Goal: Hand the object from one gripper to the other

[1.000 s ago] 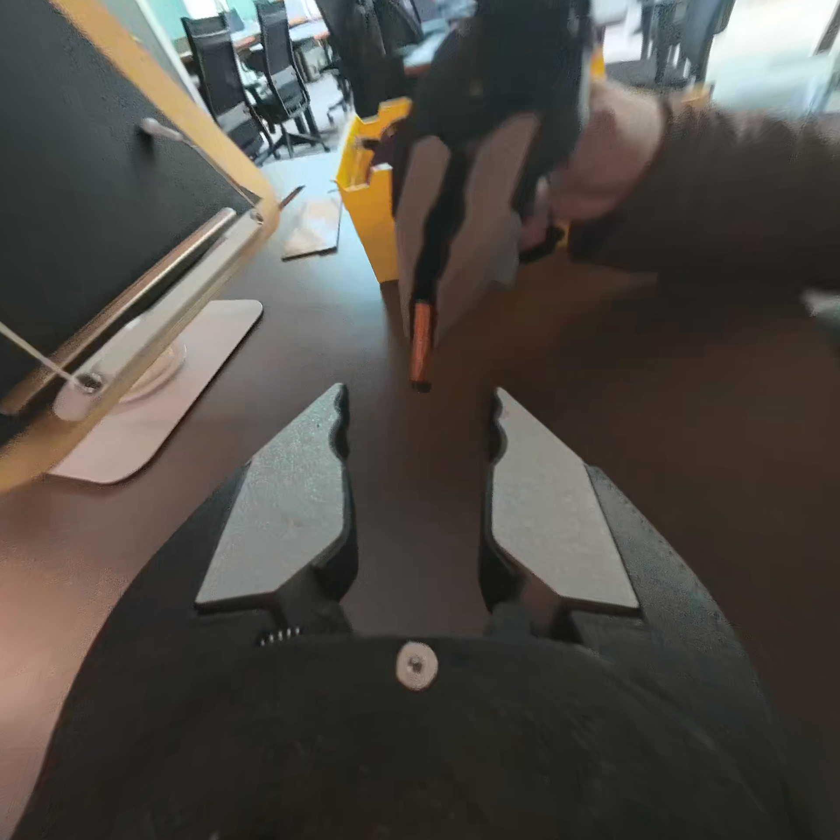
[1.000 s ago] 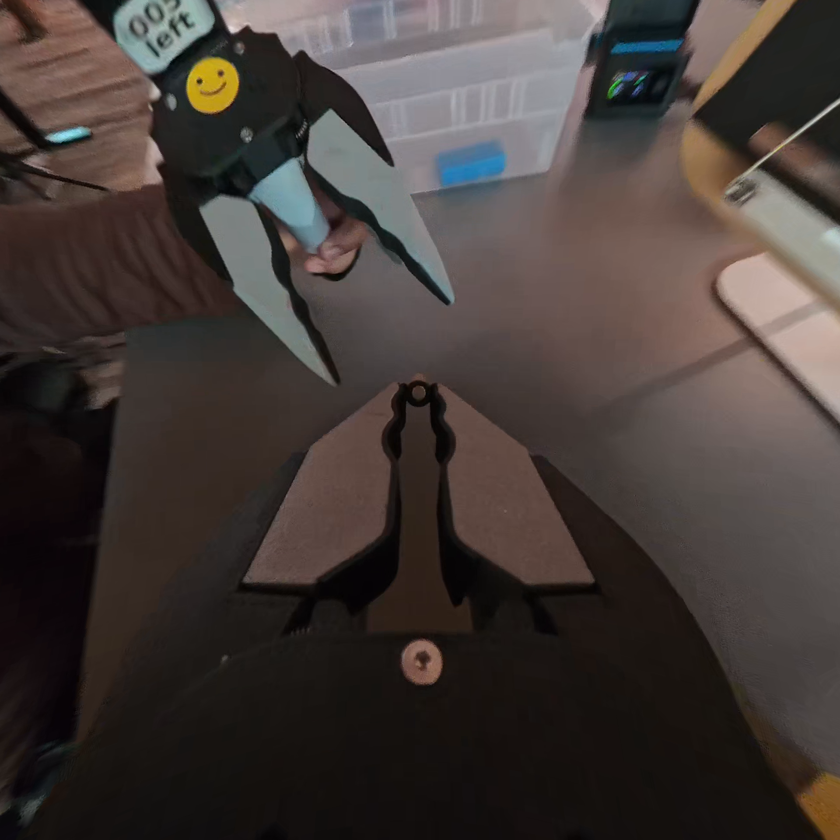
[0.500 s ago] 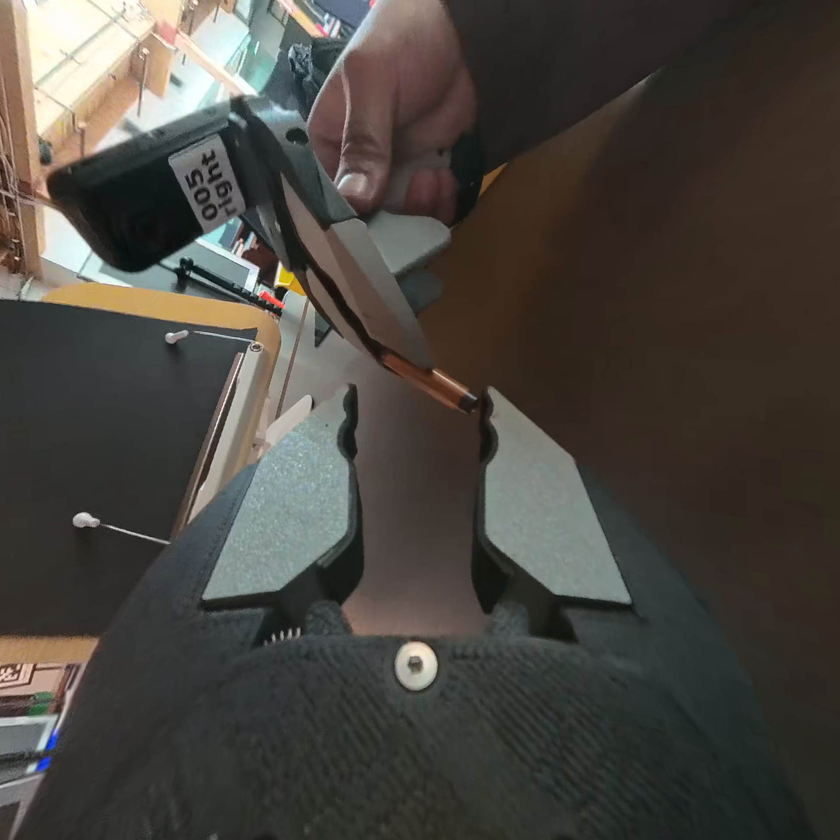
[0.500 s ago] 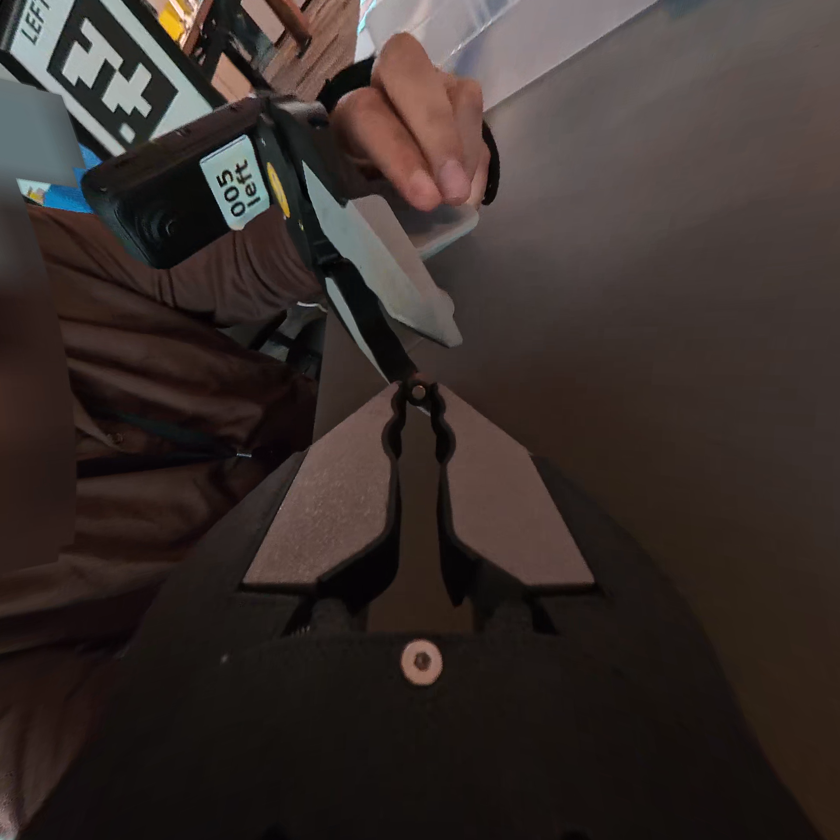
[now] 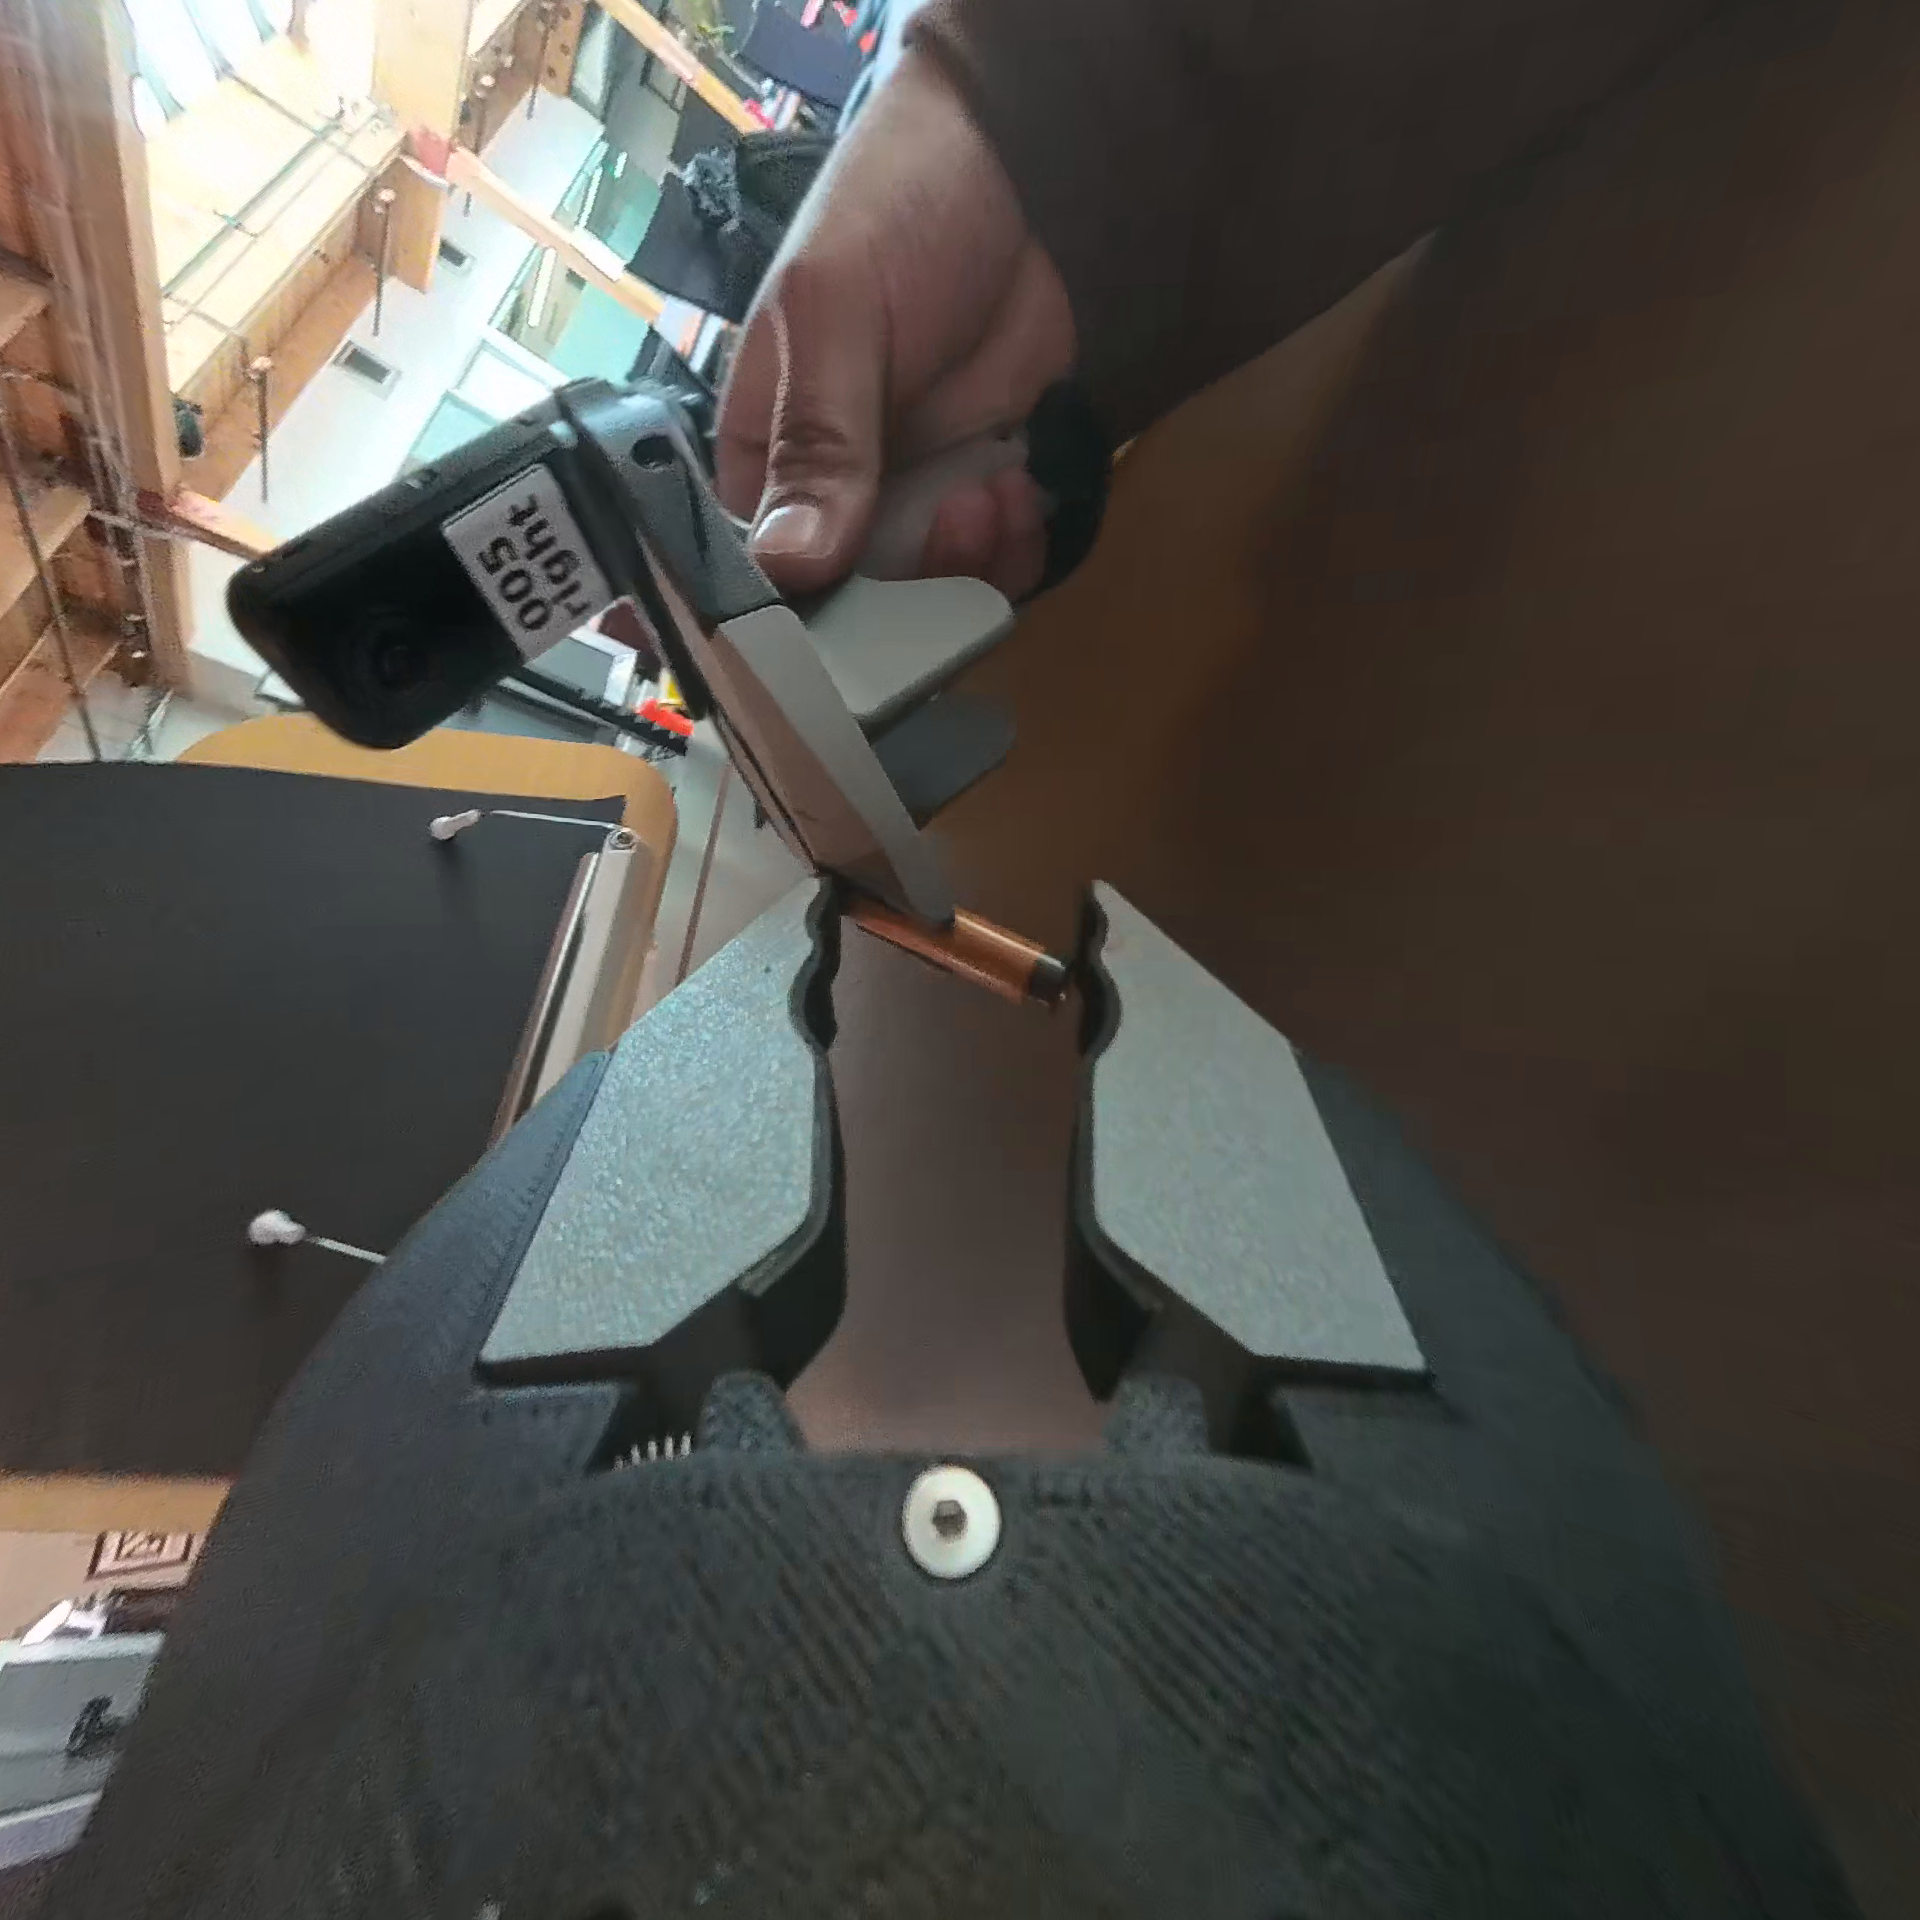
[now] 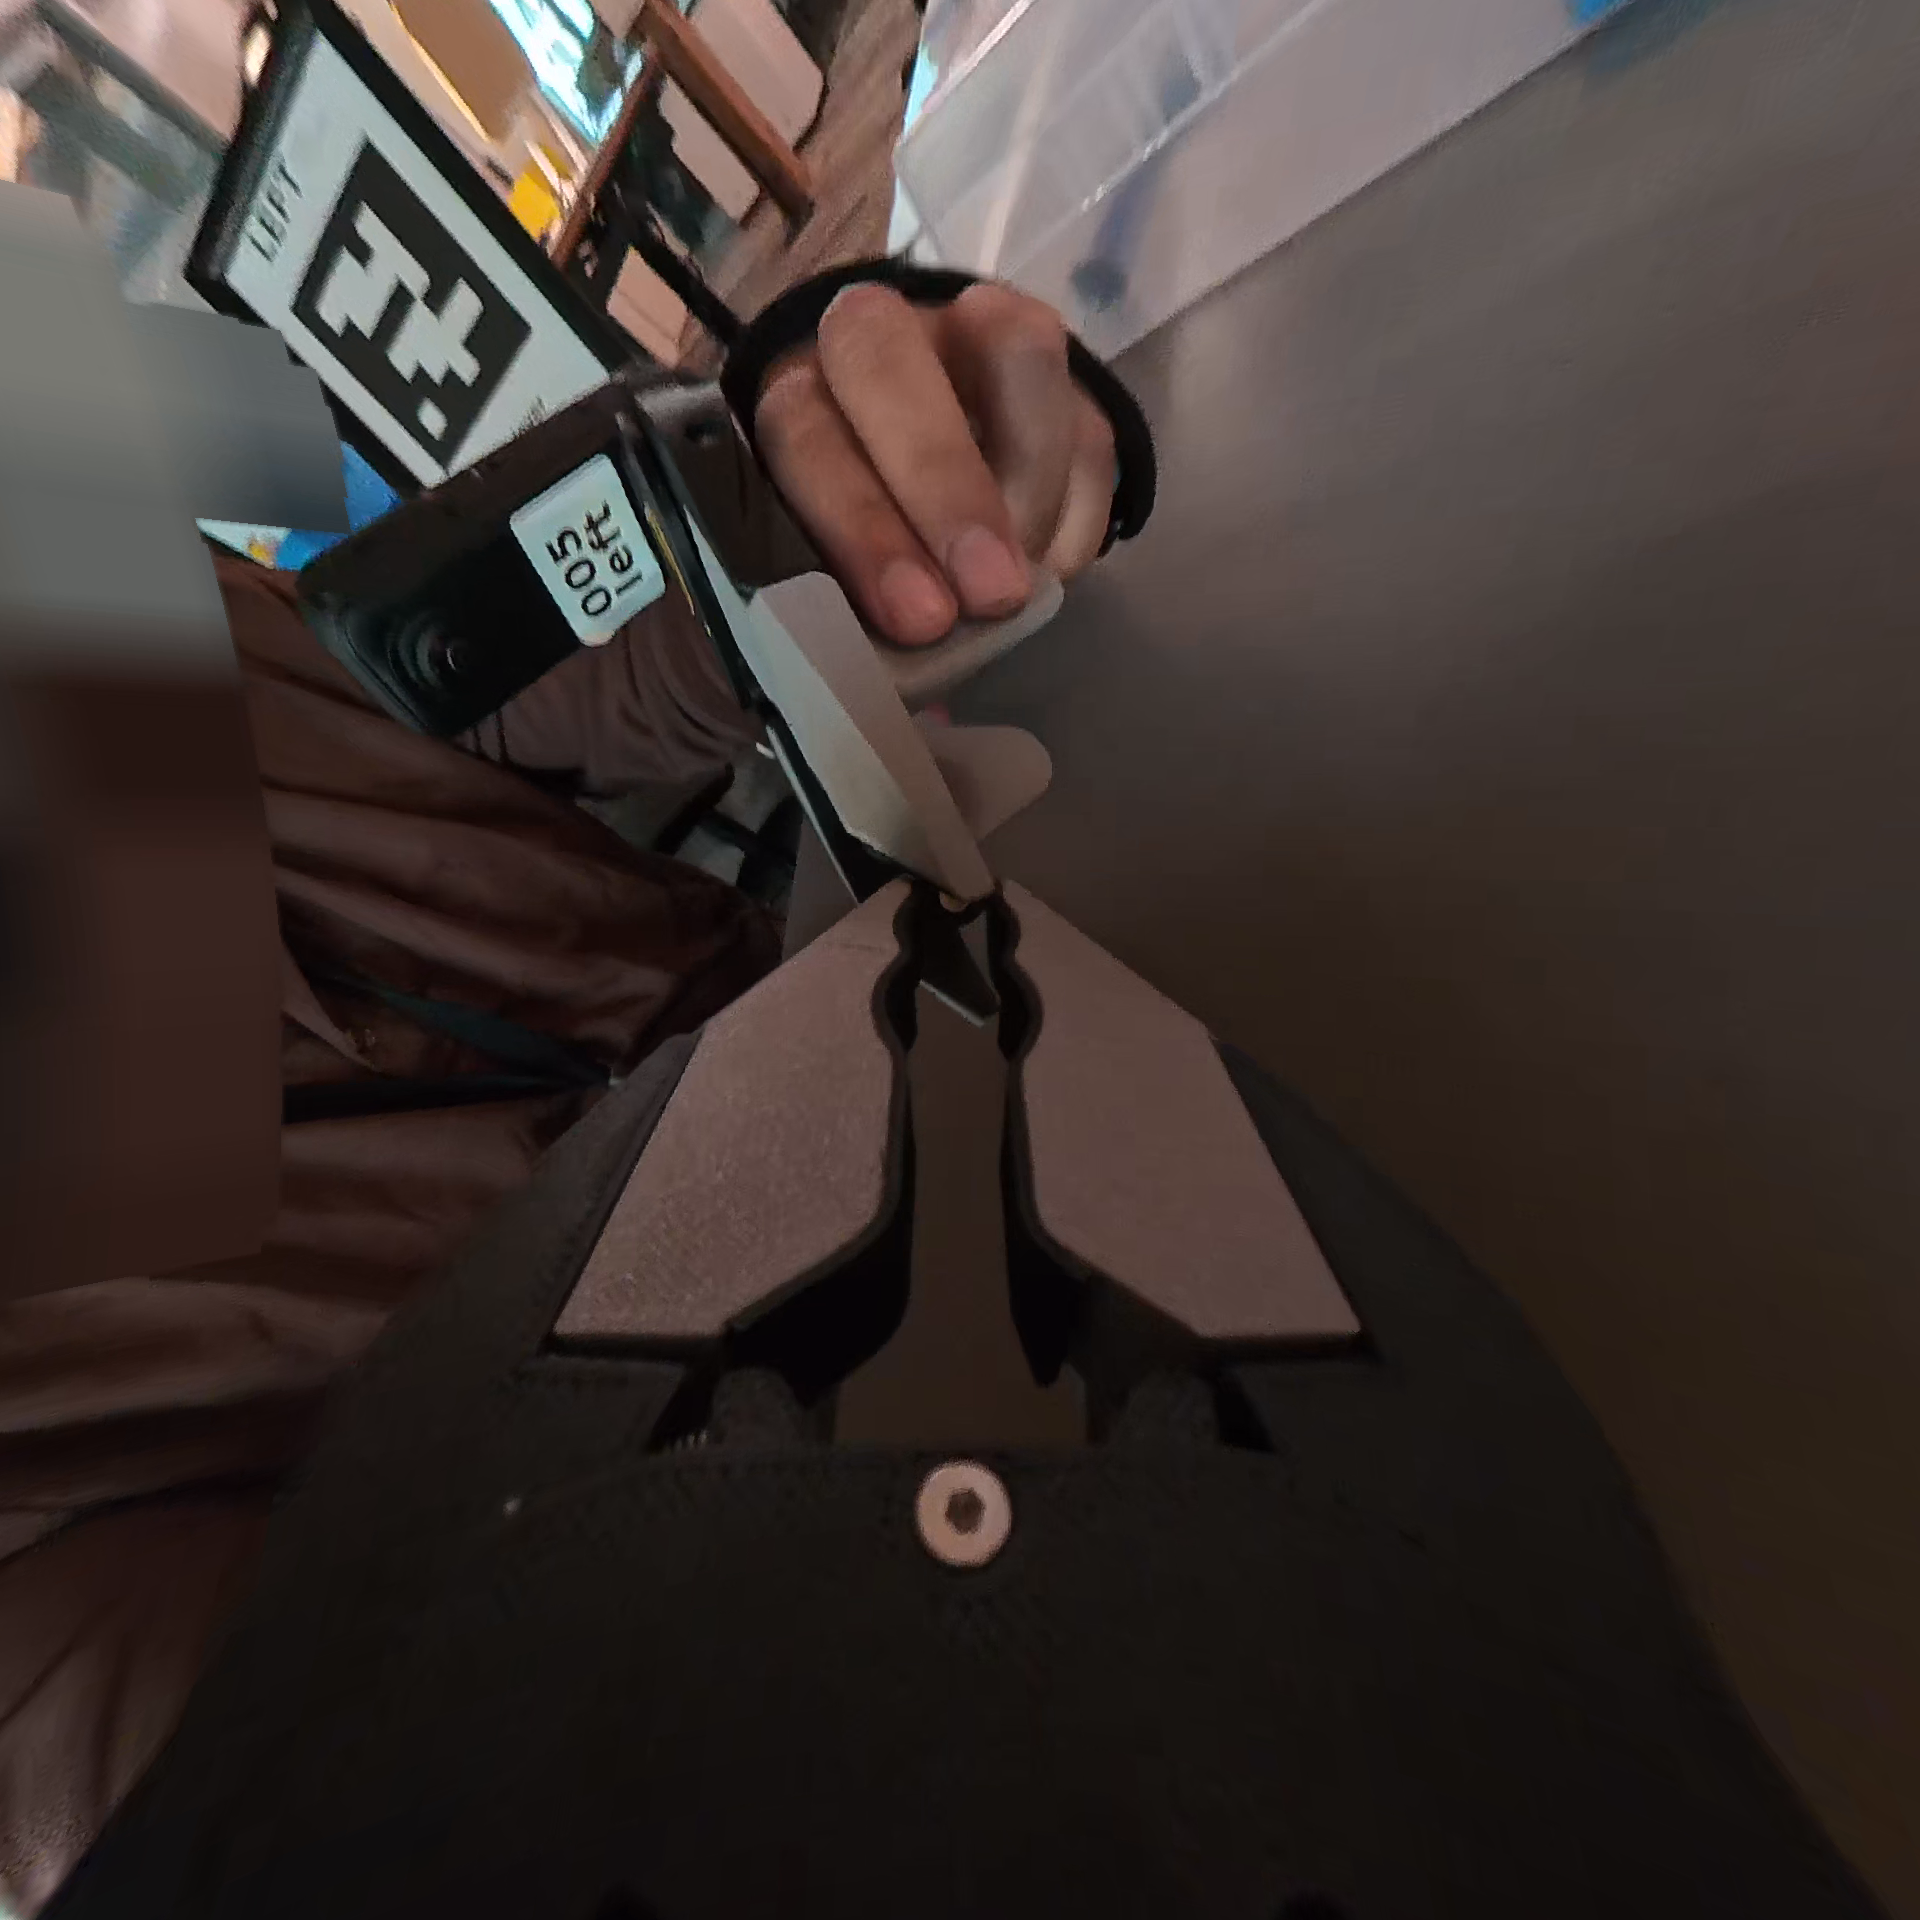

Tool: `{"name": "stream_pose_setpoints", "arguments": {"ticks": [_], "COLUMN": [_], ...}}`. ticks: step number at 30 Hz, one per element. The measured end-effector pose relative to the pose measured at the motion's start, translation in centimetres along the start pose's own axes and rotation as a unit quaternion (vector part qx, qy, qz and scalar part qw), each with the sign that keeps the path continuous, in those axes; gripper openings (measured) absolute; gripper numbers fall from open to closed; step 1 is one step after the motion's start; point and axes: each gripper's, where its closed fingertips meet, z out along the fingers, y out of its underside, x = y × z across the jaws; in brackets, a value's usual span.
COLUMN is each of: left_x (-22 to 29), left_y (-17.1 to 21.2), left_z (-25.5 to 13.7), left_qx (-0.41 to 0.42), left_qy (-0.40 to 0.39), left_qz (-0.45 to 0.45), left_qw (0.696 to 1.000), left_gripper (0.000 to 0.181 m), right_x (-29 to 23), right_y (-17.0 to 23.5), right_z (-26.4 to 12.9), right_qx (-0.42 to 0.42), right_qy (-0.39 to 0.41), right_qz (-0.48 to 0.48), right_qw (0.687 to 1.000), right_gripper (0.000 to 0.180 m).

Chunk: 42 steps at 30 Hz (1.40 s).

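A small copper-coloured cylinder (image 5: pixel 971 948) is pinched at one end by my right gripper (image 6: pixel 951 906), which is shut on it. In the left wrist view the right gripper (image 5: pixel 888 896) reaches in from the upper left, and the cylinder's free end lies between my left gripper's (image 5: pixel 956 951) open fingertips, close to the right finger (image 5: pixel 1195 1122). In the right wrist view the left gripper (image 6: pixel 977 951) straddles my fingertips, one finger (image 6: pixel 873 769) above and one below. Only a sliver of the cylinder (image 6: pixel 951 902) shows there.
Both grippers hover over a dark brown table (image 5: pixel 1558 1039). A black board with a wooden rim (image 5: pixel 260 987) stands at the left. A clear plastic bin (image 6: pixel 1195 145) sits at the far edge. Hands (image 5: pixel 894 343) hold each gripper; a brown sleeve (image 6: pixel 468 883) lies near. The tips of both grippers are at nearly the same place.
The two grippers tilted and came together. The cylinder in my right gripper moved from ahead of the left fingertips to between them. The left gripper stayed open.
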Motion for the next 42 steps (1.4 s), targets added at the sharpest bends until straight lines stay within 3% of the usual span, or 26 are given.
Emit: {"name": "stream_pose_setpoints", "arguments": {"ticks": [4,8,10,14,18,23,24,26,31,33,35,37,39,42], "left_x": [-1.9,-3.9,-4.5,-5.1,-5.8,-4.6,-4.6,-4.2,-3.8,-3.6,-3.9,-4.9,-5.6,-5.7], "left_y": [0.2,-0.2,-0.3,-0.4,0.8,0.7,0.6,0.5,0.1,0.3,0.6,1.2,2.0,3.4], "left_z": [0.0,-0.7,-0.9,-1.1,-1.4,-1.7,-1.7,-1.6,-1.5,-1.3,-1.4,-1.8,-2.4,-2.4], "left_qx": [0.004,0.029,0.041,0.085,0.114,0.160,0.170,0.172,0.174,0.164,0.160,0.158,0.131,0.056], "left_qy": [-0.043,-0.088,-0.094,-0.041,0.034,0.184,0.195,0.211,0.226,0.225,0.213,0.177,0.128,0.048], "left_qz": [-0.038,-0.078,-0.104,-0.272,-0.470,-0.667,-0.684,-0.693,-0.696,-0.694,-0.686,-0.659,-0.597,-0.466], "left_qw": [0.998,0.993,0.989,0.958,0.875,0.704,0.682,0.667,0.658,0.664,0.677,0.714,0.781,0.881], "left_gripper": [0.042,0.042,0.042,0.041,0.041,0.042,0.042,0.042,0.042,0.042,0.041,0.043,0.043,0.053], "right_x": [0.0,-0.9,0.3,1.6,1.5,1.6,1.4,0.9,1.5,2.0,2.3,2.9,3.6,3.5], "right_y": [-1.8,-3.2,-3.2,-4.0,-3.6,-4.4,-4.7,-4.6,-3.5,-3.4,-3.3,-3.5,-3.3,-2.5], "right_z": [-0.7,-1.7,-2.1,-3.8,-3.9,-3.4,-3.3,-2.3,-0.4,-0.5,-0.6,-1.1,-1.3,-0.7], "right_qx": [0.047,0.099,0.101,0.114,0.055,0.015,0.018,0.010,-0.032,-0.040,-0.041,-0.030,-0.016,0.002], "right_qy": [0.021,-0.017,0.011,0.104,0.216,0.360,0.383,0.390,0.376,0.387,0.381,0.378,0.353,0.252], "right_qz": [-0.024,-0.008,0.004,-0.064,-0.208,-0.387,-0.416,-0.460,-0.462,-0.460,-0.435,-0.396,-0.332,-0.207], "right_qw": [0.998,0.995,0.995,0.986,0.952,0.849,0.824,0.797,0.803,0.798,0.815,0.836,0.874,0.945], "right_gripper": [0.014,0.020,0.032,0.039,0.051,0.049,0.044,0.034,0.021,0.013,0.007,0.007,0.007,0.007]}}
